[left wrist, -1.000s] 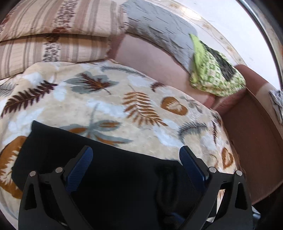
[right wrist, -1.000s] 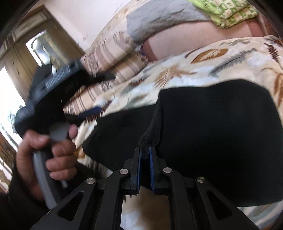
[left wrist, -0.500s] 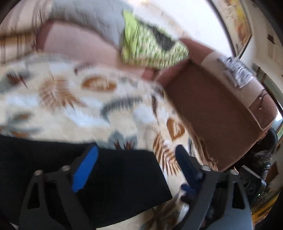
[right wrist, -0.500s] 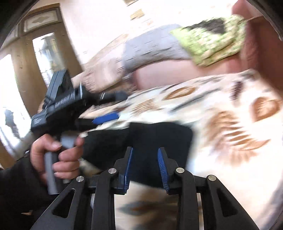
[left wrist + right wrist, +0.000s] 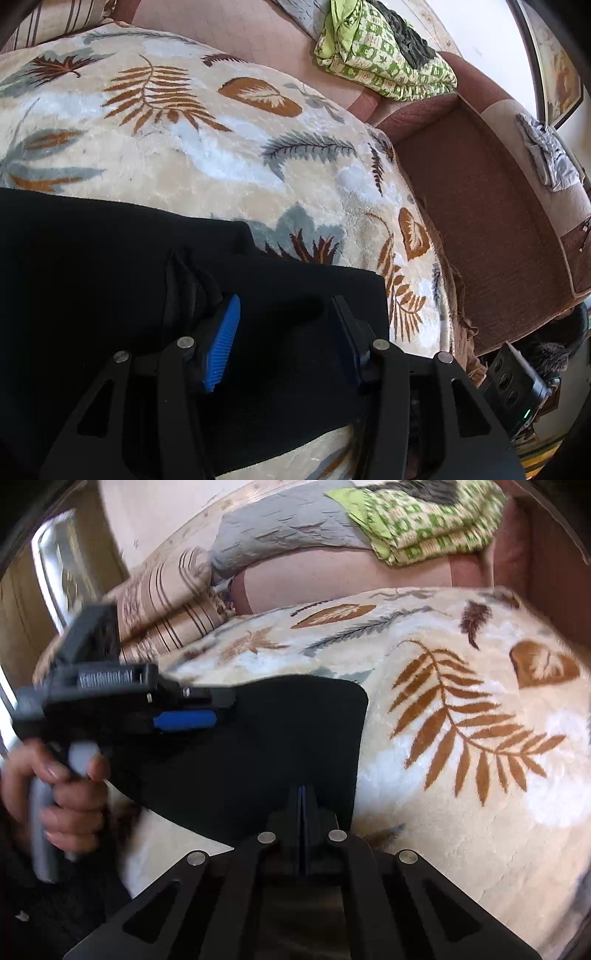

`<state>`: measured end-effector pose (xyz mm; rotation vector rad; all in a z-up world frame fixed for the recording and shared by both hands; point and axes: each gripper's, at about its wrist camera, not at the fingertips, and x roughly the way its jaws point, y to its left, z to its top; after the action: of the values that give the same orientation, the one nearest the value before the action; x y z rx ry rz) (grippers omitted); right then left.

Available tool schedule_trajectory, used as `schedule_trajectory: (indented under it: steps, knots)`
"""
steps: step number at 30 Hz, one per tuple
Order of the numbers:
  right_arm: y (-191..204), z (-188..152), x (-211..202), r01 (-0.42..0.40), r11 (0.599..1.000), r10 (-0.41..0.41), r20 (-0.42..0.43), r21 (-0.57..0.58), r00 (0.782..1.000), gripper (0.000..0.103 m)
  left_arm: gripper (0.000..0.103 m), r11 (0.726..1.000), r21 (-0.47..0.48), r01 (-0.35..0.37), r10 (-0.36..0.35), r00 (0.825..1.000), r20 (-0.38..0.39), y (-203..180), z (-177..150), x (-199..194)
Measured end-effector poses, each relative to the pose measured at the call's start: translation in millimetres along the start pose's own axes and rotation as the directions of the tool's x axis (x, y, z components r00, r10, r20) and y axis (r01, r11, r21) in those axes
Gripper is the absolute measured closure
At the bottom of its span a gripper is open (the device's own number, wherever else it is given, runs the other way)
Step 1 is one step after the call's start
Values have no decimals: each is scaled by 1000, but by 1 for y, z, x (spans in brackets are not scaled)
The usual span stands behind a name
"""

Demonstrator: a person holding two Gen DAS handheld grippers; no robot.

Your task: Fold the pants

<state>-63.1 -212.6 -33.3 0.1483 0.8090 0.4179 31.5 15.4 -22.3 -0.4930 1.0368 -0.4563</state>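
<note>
The black pants [image 5: 110,266] lie folded on a leaf-patterned blanket [image 5: 207,147]. In the left wrist view my left gripper [image 5: 284,325] is open, its blue-padded fingers [image 5: 223,339] low over the pants' right end beside a raised crease. In the right wrist view the pants [image 5: 258,738] show as a dark slab on the blanket [image 5: 461,738]. My right gripper [image 5: 302,805] is shut at the pants' near edge; whether cloth is pinched between the fingers is not visible. The left gripper [image 5: 184,718], held by a hand, hovers over the pants' left part.
A green patterned cloth [image 5: 380,55] and a grey quilt [image 5: 280,535] lie at the back. Striped pillows [image 5: 166,605] sit back left. A brown sofa arm [image 5: 491,221] borders the blanket's right edge. A black device [image 5: 517,384] lies below it.
My right gripper let go of a pants fold, swung away, then came back shut at the pants' near edge. My left gripper shifted right along the pants, its opening narrower than before.
</note>
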Motion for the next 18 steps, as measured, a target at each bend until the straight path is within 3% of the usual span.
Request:
schedule_trajectory:
  steps: [2, 5, 8, 11, 18]
  knots:
    - [-1, 11, -14, -19, 1000, 18, 59, 21, 998, 101, 55, 1000, -13, 16, -16, 1000, 7, 4, -3, -2]
    - [6, 38, -20, 57, 997, -51, 134, -43, 990, 101, 55, 1000, -12, 17, -17, 1000, 16, 4, -4, -2]
    - [4, 53, 6, 86, 995, -80, 109, -53, 991, 101, 55, 1000, -7, 17, -17, 1000, 17, 5, -5, -3]
    - [-8, 42, 52, 108, 991, -108, 0, -81, 994, 103, 55, 1000, -14, 18, -18, 1000, 12, 4, -4, 0]
    - [-6, 41, 48, 121, 989, -121, 13, -89, 993, 103, 55, 1000, -3, 15, -15, 1000, 16, 4, -4, -1]
